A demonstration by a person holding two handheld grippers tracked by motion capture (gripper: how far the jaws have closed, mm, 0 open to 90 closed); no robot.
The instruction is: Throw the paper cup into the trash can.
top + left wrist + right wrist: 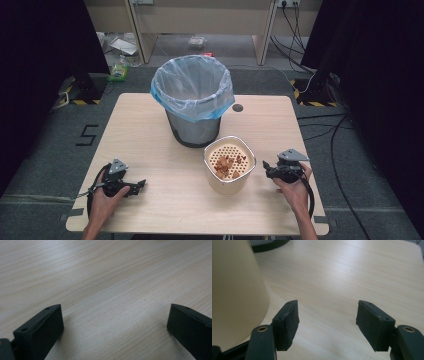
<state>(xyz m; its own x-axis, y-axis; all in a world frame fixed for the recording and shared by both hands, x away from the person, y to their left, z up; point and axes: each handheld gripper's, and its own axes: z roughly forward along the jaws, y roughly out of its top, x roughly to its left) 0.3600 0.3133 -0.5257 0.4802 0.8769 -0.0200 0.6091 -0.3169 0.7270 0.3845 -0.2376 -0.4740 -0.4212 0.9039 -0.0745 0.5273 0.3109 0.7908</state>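
A cream bucket-like container with a perforated insert holding orange-brown scraps stands on the wooden table, right of centre near the front. Behind it stands a grey bin with a pale blue bag liner. My right gripper rests just right of the container, jaws open and empty; the container's cream wall looms left of those jaws. My left gripper lies on the table at the front left, open, with bare wood between its jaws.
A small dark hole sits in the tabletop right of the bin. Beyond the table are floor clutter, cables and yellow-black stand feet. Bare wood lies between the left gripper and the container.
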